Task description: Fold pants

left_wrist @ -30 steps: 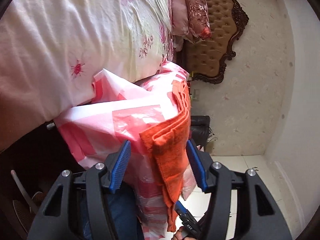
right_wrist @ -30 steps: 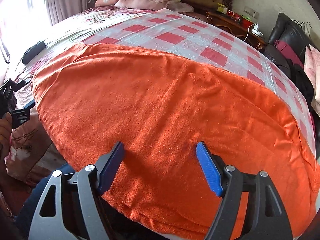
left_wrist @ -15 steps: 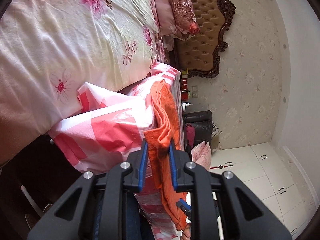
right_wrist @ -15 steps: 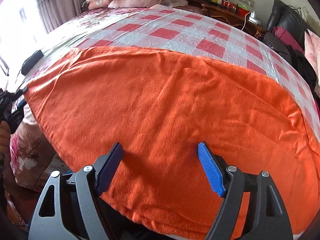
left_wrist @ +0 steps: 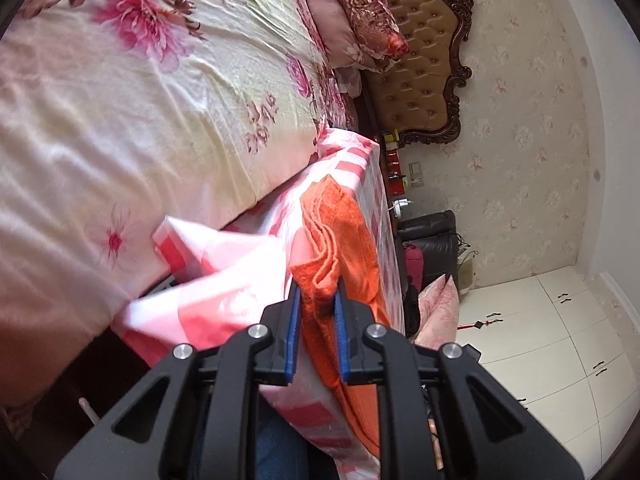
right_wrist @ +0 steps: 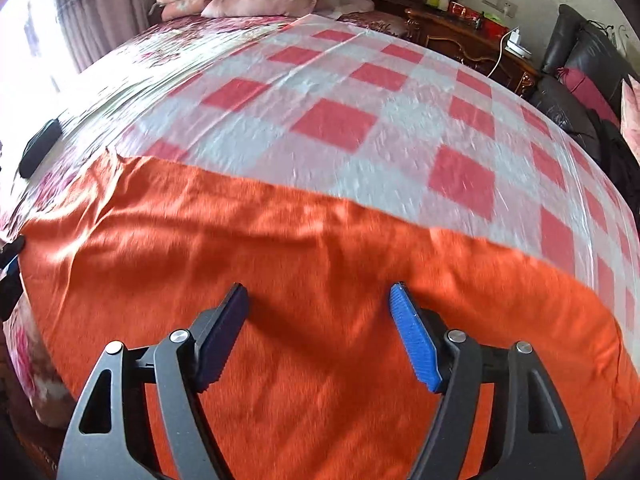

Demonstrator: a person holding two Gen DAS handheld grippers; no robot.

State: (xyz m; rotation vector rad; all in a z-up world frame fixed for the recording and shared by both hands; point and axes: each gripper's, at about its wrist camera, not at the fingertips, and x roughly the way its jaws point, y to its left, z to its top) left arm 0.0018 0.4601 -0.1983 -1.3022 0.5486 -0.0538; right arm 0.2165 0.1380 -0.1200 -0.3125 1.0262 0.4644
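- my left gripper (left_wrist: 316, 300) was standing wide around the hanging corner of the orange pants (left_wrist: 340, 240) a second ago; now its blue pads (left_wrist: 294, 332) have pinched in on that bunched corner and are closing the last bit, with cloth plainly between them.
- that corner has come up with me: the layered edge folds over just above the pads, and the pants run away along the near edge of the bed.
- the pants (right_wrist: 320, 320) lie spread flat across the near part of the pink-checked plastic sheet (right_wrist: 360, 120), which covers the right side of the floral bedspread (left_wrist: 140, 100).
- my right gripper (right_wrist: 320, 332) stands wide over the middle of the pants, jaws narrowing only slightly, and i see nothing caught between them.
- since a second ago the right view has slid: more checked sheet shows beyond the far edge of the pants, and the picture is smeared, so i judge that hand is travelling.
- what this means, as i read it: one corner is secured, the other hand has yet to take its hold, and the fold itself has not begun.
- risk: a thick bunched corner may slip out unevenly once i pull.
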